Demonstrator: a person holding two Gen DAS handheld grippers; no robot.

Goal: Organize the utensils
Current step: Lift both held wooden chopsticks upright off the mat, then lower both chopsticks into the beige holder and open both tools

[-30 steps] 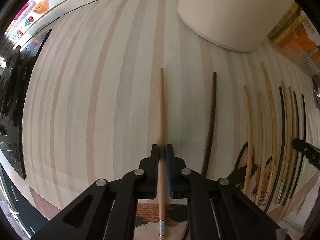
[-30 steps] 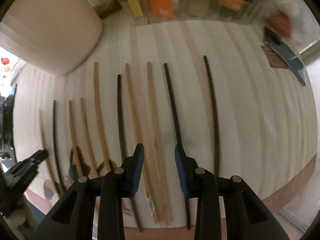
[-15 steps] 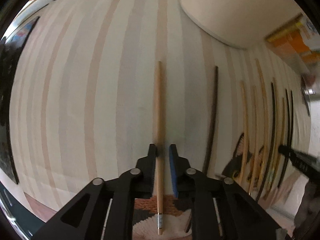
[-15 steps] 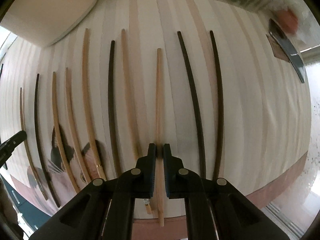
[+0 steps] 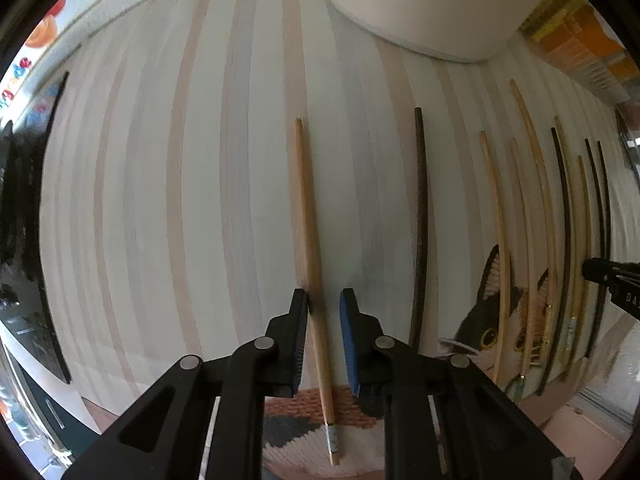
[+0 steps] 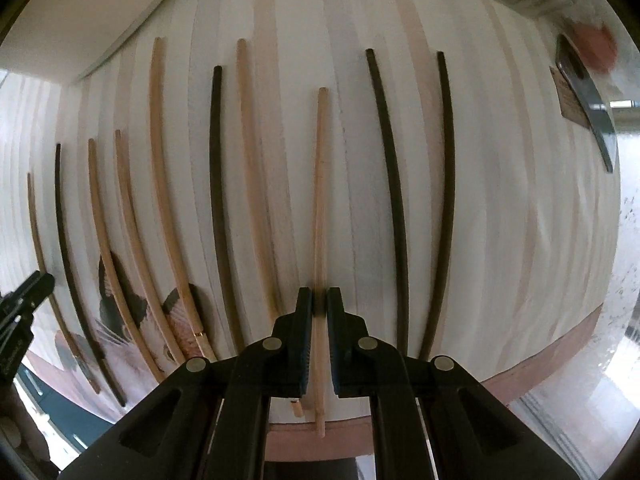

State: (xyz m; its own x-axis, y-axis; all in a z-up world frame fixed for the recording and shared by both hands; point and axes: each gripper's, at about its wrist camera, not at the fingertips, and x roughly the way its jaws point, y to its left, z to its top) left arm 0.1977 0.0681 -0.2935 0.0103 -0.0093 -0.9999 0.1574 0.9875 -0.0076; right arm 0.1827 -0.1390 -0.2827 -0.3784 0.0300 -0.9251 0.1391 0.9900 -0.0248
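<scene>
The left tongs (image 5: 323, 304) stood apart astride a light wooden chopstick (image 5: 310, 248) that lay flat on the striped surface (image 5: 160, 200), touching neither pad. The right tongs (image 6: 319, 304) were clamped on a pale chopstick (image 6: 320, 184), its tip pointing away among the laid-out row.

Pale striped surface (image 5: 160, 200) filling most of both views, cream and faint pink bands running top to bottom. Large cream rounded form (image 5: 420, 12) at top right of the left view, top left of the right. Orange and yellow packaging (image 5: 580, 52), blurred, at upper right of the left view. Reddish-brown edge (image 6: 540, 344) along the lower right of the right view. Bright, even daylight; colourful fruit print (image 5: 40, 36) at far upper left.
</scene>
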